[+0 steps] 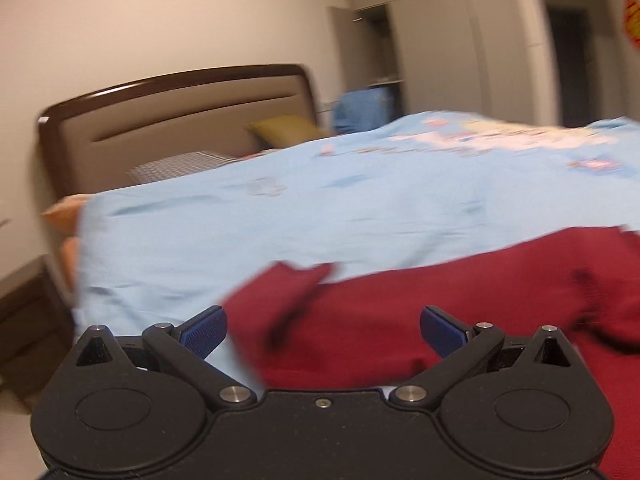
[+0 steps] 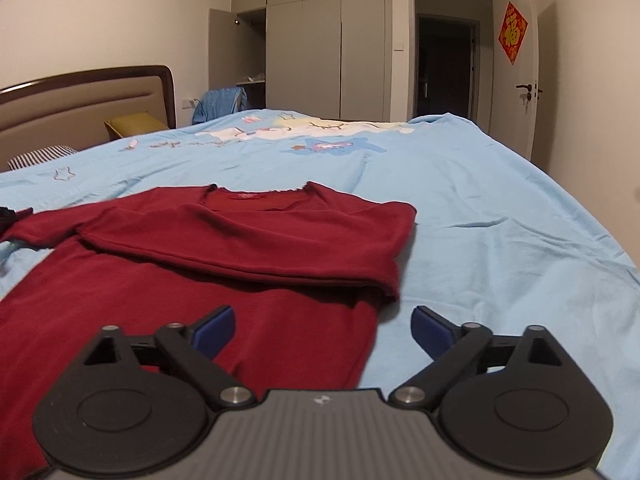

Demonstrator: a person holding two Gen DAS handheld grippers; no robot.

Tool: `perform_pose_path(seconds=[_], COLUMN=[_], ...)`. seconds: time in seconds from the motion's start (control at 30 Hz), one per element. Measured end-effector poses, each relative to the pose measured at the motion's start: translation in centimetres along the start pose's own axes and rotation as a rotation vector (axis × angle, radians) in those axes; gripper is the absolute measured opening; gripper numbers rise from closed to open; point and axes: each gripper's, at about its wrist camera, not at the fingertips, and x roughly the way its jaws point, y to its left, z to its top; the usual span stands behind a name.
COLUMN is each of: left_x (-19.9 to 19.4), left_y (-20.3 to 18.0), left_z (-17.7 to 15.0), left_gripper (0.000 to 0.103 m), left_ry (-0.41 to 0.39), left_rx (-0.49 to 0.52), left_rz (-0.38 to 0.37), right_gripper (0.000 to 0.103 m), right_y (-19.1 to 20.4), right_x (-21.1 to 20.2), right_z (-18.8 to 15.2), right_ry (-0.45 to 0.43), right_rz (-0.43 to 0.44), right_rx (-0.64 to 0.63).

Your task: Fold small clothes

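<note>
While light blue bedspread point(image 2: 500, 216) fills mid-frame, dark red shirt point(image 2: 192, 280) lies flat on it at lower left, right sleeve folded across chest, brown headboard point(image 2: 80, 100) upper left, right gripper point(image 2: 323, 330) wide apart, empty, bottom centre, left gripper point(image 1: 323, 332) likewise wide, over shirt edge, view blurred

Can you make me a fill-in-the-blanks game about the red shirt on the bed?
1. The dark red knit shirt lies on a light ____ bedsheet.
2. Both the left claw and the right claw are ____.
3. One sleeve of the shirt is ____ across its chest.

Missing words: blue; open; folded
</note>
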Motion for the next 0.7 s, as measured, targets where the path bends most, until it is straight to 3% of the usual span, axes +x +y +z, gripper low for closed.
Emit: perform_pose_path(seconds=[0.13,0.3,0.37,0.4,0.43,0.47,0.57,0.7], left_x=[3.5,6.7,7.4,7.8,7.9,8.1,7.4,5.0], left_y=[2.2,3.0,3.4,3.7,4.0,4.4,6.4,10.9], left_z=[0.7,1.6,1.8,1.8,1.8,1.8,1.9,1.0], left_gripper=[0.099,0.073,0.039,0.03,0.015,0.008,0.006,0.005], left_ry=[0.065,0.112,0.129,0.14,0.149,0.154,0.105,-0.055], left_rx=[0.045,0.075,0.043,0.018,-0.011,-0.039,-0.18,-0.475], left_rz=[0.051,0.054,0.02,-0.005,-0.027,-0.036,-0.043,-0.051], right_gripper=[0.101,0.102,0.102,0.102,0.102,0.102,0.102,0.102], right_y=[1.4,2.5,2.6,2.6,2.5,2.5,2.3,2.1], right_x=[-1.1,-2.0,-2.1,-2.0,-2.0,-2.0,-2.1,-2.3], right_z=[-0.9,-1.7,-1.8,-1.9,-2.0,-2.1,-2.2,-2.3], right_ry=[-0.003,0.002,0.009,0.012,0.015,0.016,0.012,0.004], right_rz=[0.006,-0.008,-0.01,-0.011,-0.014,-0.016,-0.017,-0.016], right_rx=[0.009,-0.002,0.001,0.004,0.008,0.016,0.042,0.053])
